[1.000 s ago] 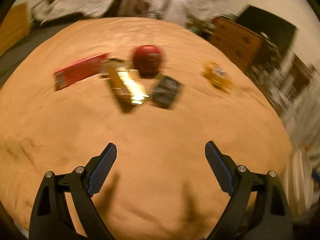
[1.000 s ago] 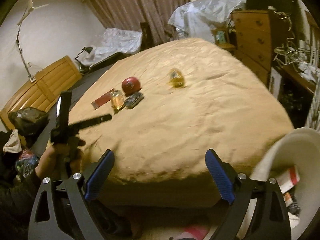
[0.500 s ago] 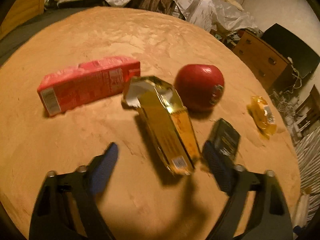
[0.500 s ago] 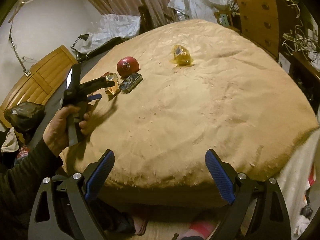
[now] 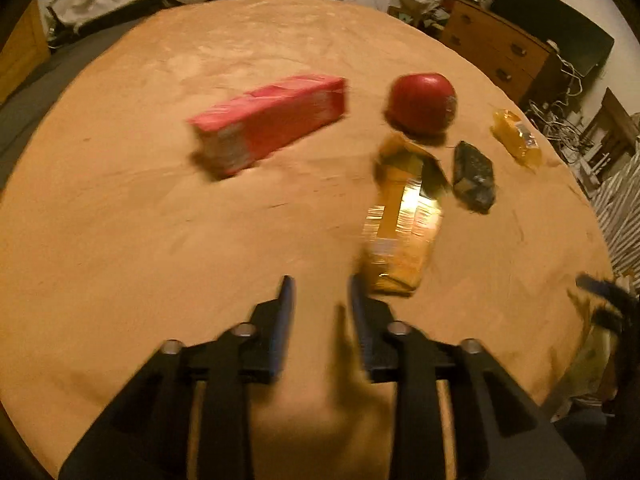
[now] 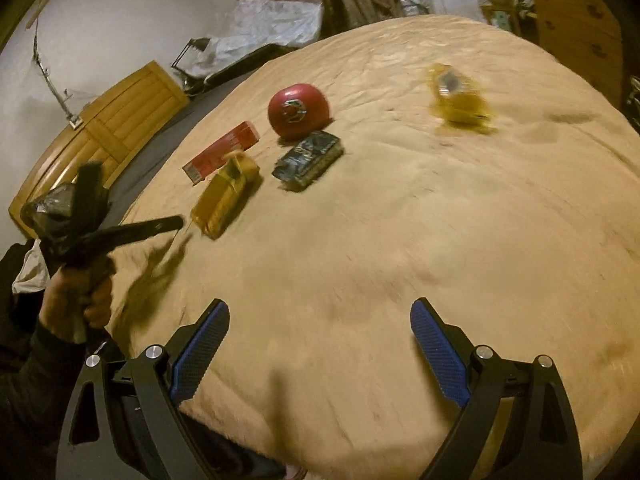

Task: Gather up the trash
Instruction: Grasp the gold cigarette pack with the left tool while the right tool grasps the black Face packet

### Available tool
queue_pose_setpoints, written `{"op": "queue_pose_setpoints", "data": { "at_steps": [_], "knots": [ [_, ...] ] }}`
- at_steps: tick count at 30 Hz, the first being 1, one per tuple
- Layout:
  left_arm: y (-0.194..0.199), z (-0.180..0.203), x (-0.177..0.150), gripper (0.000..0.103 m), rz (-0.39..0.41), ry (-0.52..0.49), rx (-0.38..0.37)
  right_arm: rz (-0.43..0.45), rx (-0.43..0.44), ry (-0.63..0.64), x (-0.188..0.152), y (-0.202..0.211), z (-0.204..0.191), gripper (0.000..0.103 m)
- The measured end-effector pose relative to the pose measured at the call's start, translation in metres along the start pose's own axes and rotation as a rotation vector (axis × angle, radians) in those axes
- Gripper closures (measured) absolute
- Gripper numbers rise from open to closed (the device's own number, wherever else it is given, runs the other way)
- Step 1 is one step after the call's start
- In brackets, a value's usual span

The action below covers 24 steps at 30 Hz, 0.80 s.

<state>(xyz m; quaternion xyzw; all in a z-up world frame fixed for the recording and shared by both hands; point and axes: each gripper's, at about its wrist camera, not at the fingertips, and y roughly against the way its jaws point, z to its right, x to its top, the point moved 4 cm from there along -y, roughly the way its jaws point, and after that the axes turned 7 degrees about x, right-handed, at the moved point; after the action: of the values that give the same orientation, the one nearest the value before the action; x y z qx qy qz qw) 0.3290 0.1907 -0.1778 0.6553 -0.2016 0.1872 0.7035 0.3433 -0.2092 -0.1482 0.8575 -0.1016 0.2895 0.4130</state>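
Trash lies on a tan bedspread (image 5: 160, 240): a red carton (image 5: 272, 120), a gold carton (image 5: 404, 220) with its top torn open, a red round container (image 5: 422, 102), a dark packet (image 5: 474, 178) and a yellow wrapper (image 5: 516, 138). My left gripper (image 5: 320, 284) hovers low over the cover just left of the gold carton's near end. Its jaws are closing, a narrow gap is left, and nothing is between them. My right gripper (image 6: 320, 308) stands open and empty over the bed's near edge, well short of the gold carton (image 6: 224, 196) and dark packet (image 6: 308, 160).
A person's hand (image 6: 76, 300) holds the left gripper (image 6: 160, 226) at the bed's left side. A wooden dresser (image 5: 496, 48) stands beyond the bed at the right, a wooden board (image 6: 100, 136) at the left, and crumpled white sheeting (image 6: 272, 24) behind.
The left gripper's jaws have narrowed a lot. It slid left, so the gold carton, once between the fingers, now lies to their right. The right gripper has advanced over the bed.
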Motion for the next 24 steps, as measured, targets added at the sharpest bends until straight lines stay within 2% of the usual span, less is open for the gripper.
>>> {"op": "queue_pose_setpoints", "data": {
  "at_steps": [1,5,7,10,14,17,20,21,24],
  "knots": [
    [0.009,-0.005,-0.003,0.046,0.031,-0.009,0.029,-0.003,0.006,0.0,0.006,-0.005,-0.001,0.011],
    [0.03,0.006,0.001,0.023,0.141,-0.102,0.061,-0.003,0.062,-0.045,0.041,-0.034,-0.006,0.014],
    [0.029,0.01,0.004,0.021,0.161,-0.121,0.069,0.003,0.09,-0.088,0.069,-0.052,-0.009,0.023],
    [0.021,0.017,0.009,0.021,0.161,-0.114,0.071,-0.001,0.08,-0.148,0.1,-0.078,-0.011,0.025],
    [0.016,0.031,0.014,0.016,0.184,-0.137,0.054,-0.038,-0.034,-0.142,0.128,-0.116,-0.017,0.025],
    [0.014,0.048,0.019,0.01,0.225,-0.188,0.05,-0.072,-0.122,-0.103,0.133,-0.14,-0.017,0.027],
    [0.005,0.064,0.024,0.01,0.23,-0.239,0.055,-0.092,-0.198,0.001,0.126,-0.147,-0.016,0.044],
    [-0.001,0.068,0.026,0.01,0.225,-0.253,0.061,-0.097,-0.195,0.029,0.124,-0.144,-0.017,0.049],
    [-0.012,0.075,0.029,0.01,0.21,-0.268,0.065,-0.118,-0.189,0.097,0.115,-0.123,-0.015,0.053]
  ]
}}
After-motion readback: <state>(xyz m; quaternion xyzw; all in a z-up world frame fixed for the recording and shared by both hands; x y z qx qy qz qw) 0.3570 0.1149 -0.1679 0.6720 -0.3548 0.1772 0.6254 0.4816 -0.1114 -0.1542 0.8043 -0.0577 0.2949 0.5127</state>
